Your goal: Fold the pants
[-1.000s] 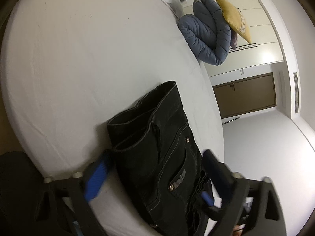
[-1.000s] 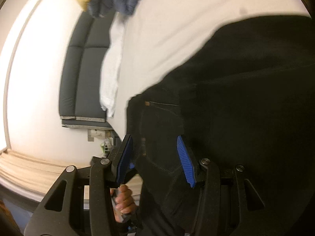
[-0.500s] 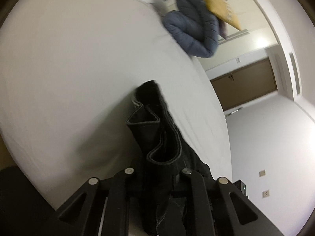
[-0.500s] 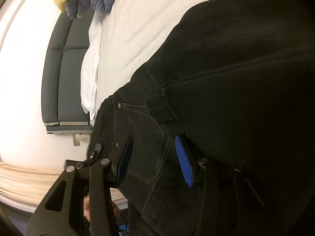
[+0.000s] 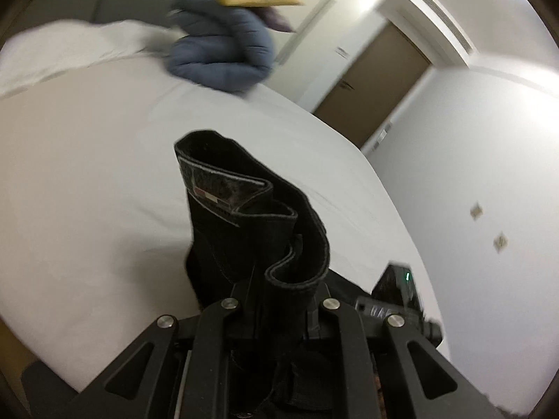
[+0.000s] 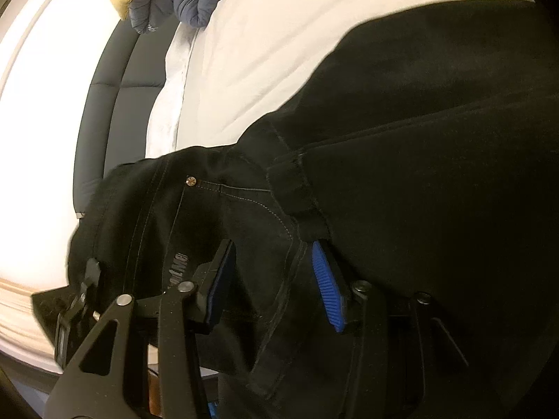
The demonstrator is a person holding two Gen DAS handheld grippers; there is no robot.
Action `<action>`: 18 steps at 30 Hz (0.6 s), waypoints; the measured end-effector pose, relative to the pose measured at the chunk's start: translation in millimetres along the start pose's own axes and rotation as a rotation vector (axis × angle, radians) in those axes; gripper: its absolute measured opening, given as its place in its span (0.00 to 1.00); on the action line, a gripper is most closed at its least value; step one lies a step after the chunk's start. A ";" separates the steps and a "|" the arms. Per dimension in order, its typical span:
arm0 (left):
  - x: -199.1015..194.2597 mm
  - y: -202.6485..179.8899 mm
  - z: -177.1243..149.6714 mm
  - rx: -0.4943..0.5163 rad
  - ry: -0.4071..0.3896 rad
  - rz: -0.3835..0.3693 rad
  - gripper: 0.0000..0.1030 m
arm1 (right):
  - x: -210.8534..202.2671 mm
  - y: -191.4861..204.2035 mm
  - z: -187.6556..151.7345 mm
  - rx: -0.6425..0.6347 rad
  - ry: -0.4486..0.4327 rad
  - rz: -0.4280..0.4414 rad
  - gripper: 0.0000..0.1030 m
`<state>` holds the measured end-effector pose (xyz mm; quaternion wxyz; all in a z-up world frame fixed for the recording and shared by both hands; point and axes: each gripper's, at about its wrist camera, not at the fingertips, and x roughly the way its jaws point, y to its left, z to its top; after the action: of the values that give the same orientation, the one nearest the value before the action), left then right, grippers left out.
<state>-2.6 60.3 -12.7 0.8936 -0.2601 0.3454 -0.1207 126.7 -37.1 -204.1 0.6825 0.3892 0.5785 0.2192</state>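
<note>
Left gripper (image 5: 279,300) clamps the waistband of black pants (image 5: 251,223), raised above a white bed (image 5: 87,174); right gripper (image 6: 272,279), jaws apart, apparently straddles denim near a pocket.

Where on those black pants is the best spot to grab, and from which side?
The waistband edge looks best. On the black pants the left gripper is shut on that thick, stitched band from below, so it stands up bunched over the white bed. The right gripper, open, straddles the seam beside the pocket; closing there, from the bed's edge, would likely hold several layers.
</note>
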 end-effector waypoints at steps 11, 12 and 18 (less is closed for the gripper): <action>35.7 -99.3 -53.8 0.348 0.124 0.046 0.15 | -125.9 45.4 -7.6 -0.162 -0.131 0.151 0.80; 39.1 -106.6 -59.5 0.373 0.137 0.050 0.15 | -133.4 51.2 -10.2 -0.202 -0.136 0.133 0.81; 55.5 -145.6 -89.3 0.525 0.194 0.051 0.15 | -133.3 41.5 -17.0 -0.240 -0.104 -0.075 0.86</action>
<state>-28.0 -117.4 -19.6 0.8960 0.0017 0.3924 -0.2080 85.3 -107.3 -89.5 0.7610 0.2937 0.5259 0.2409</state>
